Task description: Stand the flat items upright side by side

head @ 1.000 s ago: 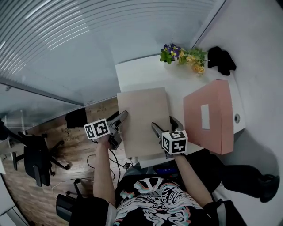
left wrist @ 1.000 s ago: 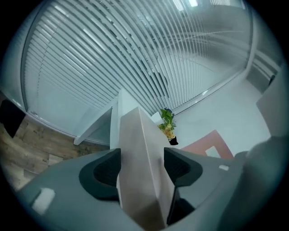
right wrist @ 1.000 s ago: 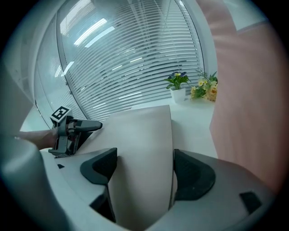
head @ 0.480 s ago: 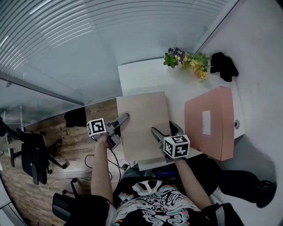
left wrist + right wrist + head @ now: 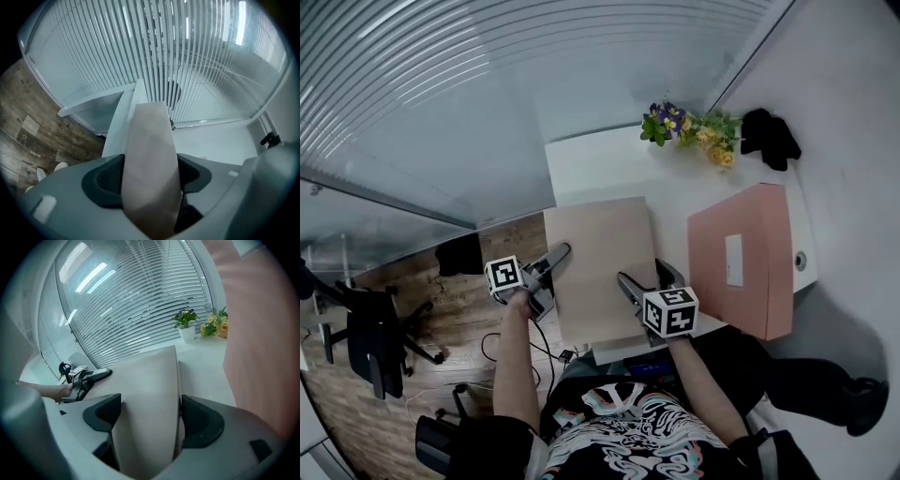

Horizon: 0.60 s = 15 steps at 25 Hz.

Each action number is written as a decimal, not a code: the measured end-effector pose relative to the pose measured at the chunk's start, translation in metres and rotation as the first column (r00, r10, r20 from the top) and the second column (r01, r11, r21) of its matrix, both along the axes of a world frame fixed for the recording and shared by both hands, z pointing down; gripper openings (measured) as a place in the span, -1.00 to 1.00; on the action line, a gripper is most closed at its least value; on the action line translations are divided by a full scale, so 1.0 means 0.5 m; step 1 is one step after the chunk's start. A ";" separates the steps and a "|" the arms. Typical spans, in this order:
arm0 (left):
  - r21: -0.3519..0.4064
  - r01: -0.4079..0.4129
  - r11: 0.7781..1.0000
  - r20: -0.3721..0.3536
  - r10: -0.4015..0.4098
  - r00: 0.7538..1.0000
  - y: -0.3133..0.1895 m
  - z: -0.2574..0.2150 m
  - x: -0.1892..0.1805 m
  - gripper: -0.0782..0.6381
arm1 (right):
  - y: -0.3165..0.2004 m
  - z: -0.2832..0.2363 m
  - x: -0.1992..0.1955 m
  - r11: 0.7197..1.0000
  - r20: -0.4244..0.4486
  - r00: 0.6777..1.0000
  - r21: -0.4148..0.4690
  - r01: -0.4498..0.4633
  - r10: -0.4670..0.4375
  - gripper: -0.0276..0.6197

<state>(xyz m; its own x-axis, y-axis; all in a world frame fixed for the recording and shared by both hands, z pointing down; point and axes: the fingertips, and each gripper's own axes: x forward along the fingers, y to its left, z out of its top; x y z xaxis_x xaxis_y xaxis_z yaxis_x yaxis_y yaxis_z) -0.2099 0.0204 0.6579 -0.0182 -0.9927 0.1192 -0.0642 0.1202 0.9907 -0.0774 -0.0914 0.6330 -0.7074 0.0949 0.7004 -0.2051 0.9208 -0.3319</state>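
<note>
**A:** Where is the beige flat case [image 5: 600, 253]?

**B:** In the middle of the white table [image 5: 600, 164]. Seen from the head view, its long side runs from 6 to 12 o'clock and its near end is close to the person. The pink flat case [image 5: 759, 225] is at its 3 o'clock, apart from it, with a white label [image 5: 734, 260] on its face.

**A:** And the left gripper [image 5: 558, 278]?

**B:** It is at the beige case's 9 o'clock edge, held almost level and pointing toward about 1 o'clock. Its jaws have just been opening and now stand spread wide. In its own view the beige case runs straight through the gap (it fills the space from pad to pad there, so I can't tell whether it brushes them). The left forearm [image 5: 517, 361] comes up bare from the torso at 6 o'clock, and the marker cube [image 5: 504, 278] faces up.

**A:** The right gripper [image 5: 641, 274]?

**B:** It is at the case's 5 o'clock corner, tilted downward and aimed toward 11 o'clock. Its jaws are also spread wide, with that corner between them. One jaw is over the beige face and the other is just past the right-hand edge. The right forearm [image 5: 698, 375] slants up from 6 o'clock toward 11.

**A:** Anything else on the table?

**B:** A pot of flowers [image 5: 689, 125] stands at the far edge, around 1 o'clock. A black bundle [image 5: 767, 131] is just beside it at 2 o'clock.
</note>
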 end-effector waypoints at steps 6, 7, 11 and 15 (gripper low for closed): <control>-0.032 0.006 0.999 0.021 -0.005 1.000 0.000 -0.012 -0.007 0.09 | 0.003 -0.015 -0.005 0.999 0.005 1.000 0.036 0.012 -0.012 0.31; -0.045 0.009 0.999 0.025 -0.008 1.000 0.002 -0.012 -0.009 0.09 | 0.003 -0.017 -0.005 0.999 0.003 1.000 0.039 0.014 -0.014 0.30; -0.121 0.028 0.992 0.038 -0.024 0.999 0.015 -0.020 -0.018 0.09 | -0.004 -0.035 -0.002 0.996 0.015 1.000 0.093 0.008 -0.010 0.07; -0.168 0.038 0.985 0.081 -0.025 0.996 0.020 -0.049 -0.028 0.09 | 0.000 -0.066 0.001 0.991 0.049 0.999 0.133 0.004 -0.011 -0.05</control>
<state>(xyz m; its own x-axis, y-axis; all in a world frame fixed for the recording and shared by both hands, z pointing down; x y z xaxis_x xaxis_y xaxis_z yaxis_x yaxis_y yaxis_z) -0.2241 0.0302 0.6333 -0.0649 -0.9571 0.2824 -0.1346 0.2888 0.9479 -0.0770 -0.0916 0.5999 -0.7410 0.0088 0.6714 -0.1846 0.9587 -0.2162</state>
